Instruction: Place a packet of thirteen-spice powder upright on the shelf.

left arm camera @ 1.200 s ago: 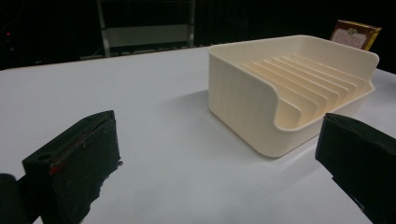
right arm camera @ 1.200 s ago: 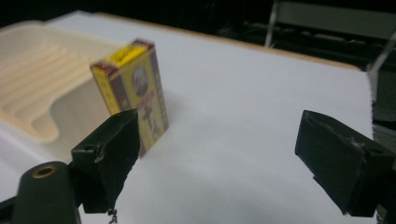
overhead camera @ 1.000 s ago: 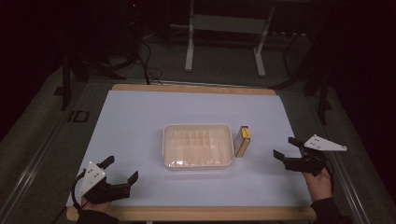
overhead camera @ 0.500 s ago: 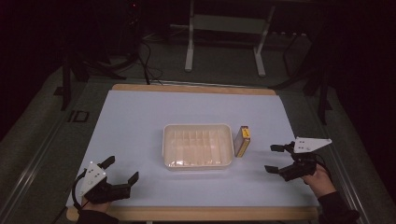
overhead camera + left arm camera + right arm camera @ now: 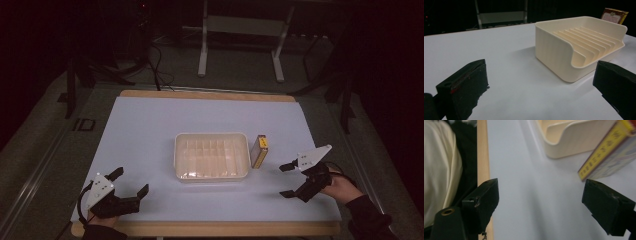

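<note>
A cream ribbed tray (image 5: 212,155) sits at the middle of the white table, with nothing in it. A small yellow and brown box (image 5: 259,150) stands on edge against the tray's right side. My right gripper (image 5: 287,181) hovers open to the right of the box, rolled on its side, nothing between its jaws. In the right gripper view the box (image 5: 607,152) lies just beyond the right gripper (image 5: 551,202), with the tray (image 5: 574,137) behind. My left gripper (image 5: 130,182) rests open near the table's front left corner; the left gripper (image 5: 544,85) faces the tray (image 5: 579,45).
The white table top (image 5: 150,130) has a wooden rim at front and back. A metal stand and cables lie on the dark floor behind the table. A pale sleeve (image 5: 439,165) fills the left edge of the right gripper view.
My right gripper has moved left and toward the table's front, closer to the box, and rolled onto its side. The left gripper has stayed put.
</note>
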`<state>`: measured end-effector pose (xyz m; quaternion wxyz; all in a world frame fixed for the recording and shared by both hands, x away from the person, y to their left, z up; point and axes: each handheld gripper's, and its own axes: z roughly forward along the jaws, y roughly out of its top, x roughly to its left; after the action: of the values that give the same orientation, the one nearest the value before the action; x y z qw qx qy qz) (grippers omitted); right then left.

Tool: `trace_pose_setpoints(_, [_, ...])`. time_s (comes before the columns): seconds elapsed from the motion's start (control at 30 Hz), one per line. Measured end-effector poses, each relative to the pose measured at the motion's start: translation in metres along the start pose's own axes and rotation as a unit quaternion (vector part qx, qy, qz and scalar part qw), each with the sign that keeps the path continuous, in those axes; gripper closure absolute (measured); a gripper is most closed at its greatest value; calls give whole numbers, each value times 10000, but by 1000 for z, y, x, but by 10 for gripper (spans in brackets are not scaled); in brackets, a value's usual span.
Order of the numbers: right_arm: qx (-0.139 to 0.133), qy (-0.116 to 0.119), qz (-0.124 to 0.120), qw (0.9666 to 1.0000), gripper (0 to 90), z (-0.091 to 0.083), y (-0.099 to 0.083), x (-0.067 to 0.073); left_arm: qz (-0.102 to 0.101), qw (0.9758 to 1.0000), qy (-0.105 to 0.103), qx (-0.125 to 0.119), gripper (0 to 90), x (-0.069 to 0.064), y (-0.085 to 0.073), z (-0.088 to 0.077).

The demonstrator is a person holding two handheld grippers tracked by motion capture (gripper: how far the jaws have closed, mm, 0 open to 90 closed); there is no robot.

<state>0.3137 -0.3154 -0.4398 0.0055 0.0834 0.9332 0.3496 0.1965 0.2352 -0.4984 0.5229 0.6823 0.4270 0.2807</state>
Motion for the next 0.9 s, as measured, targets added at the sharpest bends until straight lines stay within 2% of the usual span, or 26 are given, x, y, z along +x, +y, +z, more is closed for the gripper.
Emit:
trace_pose_setpoints(0.07, [96, 33, -28, 9999, 142, 0, 2, 0, 8, 10000, 3, -3, 0, 0, 0, 0])
trace_pose_setpoints(0.1, [340, 90, -135, 9993, 141, 2, 7, 2, 7, 10000, 3, -6, 0, 0, 0, 0])
trace_pose_setpoints(0.2, [658, 194, -210, 9974, 142, 4, 13, 2, 6, 10000, -3, 0, 0, 0, 0, 0])
trace_pose_setpoints(0.3, [1073, 435, -173, 9931, 141, 9, 17, 2, 28, 10000, -33, 19, 0, 0, 0, 0])
trace_pose_setpoints(0.4, [1401, 473, -197, 9888, 141, 12, 20, 2, 53, 10000, -61, 27, 0, -1, 0, 1])
trace_pose_setpoints(0.43, [1401, 473, -197, 9888, 141, 12, 20, 2, 53, 10000, -61, 27, 0, -1, 0, 1])
trace_pose_setpoints(0.47, [1579, 445, -215, 9862, 141, 12, 23, 1, 62, 10000, -60, 28, 0, -2, 0, 1])
trace_pose_setpoints(0.53, [1703, 446, -188, 9842, 141, 11, 25, 1, 62, 10000, -58, 28, 0, -2, 0, 1])
trace_pose_setpoints(0.6, [1886, 496, -83, 9808, 141, 11, 28, 1, 64, 10000, -59, 26, 0, -2, 0, 1])
trace_pose_setpoints(0.63, [1886, 496, -83, 9808, 141, 11, 28, 1, 64, 10000, -59, 26, 0, -2, 0, 1])
trace_pose_setpoints(0.67, [2031, 468, -113, 9780, 141, 10, 32, 2, 64, 10000, -61, 31, 0, -2, 0, 1])
trace_pose_setpoints(0.73, [2083, 476, -98, 9769, 141, 10, 33, 2, 82, 9999, -60, 49, 0, -2, 0, 1])
trace_pose_setpoints(0.9, [2471, 482, -198, 9676, 141, 9, 45, 2, 99, 9999, -70, 51, 0, -2, 0, 1])
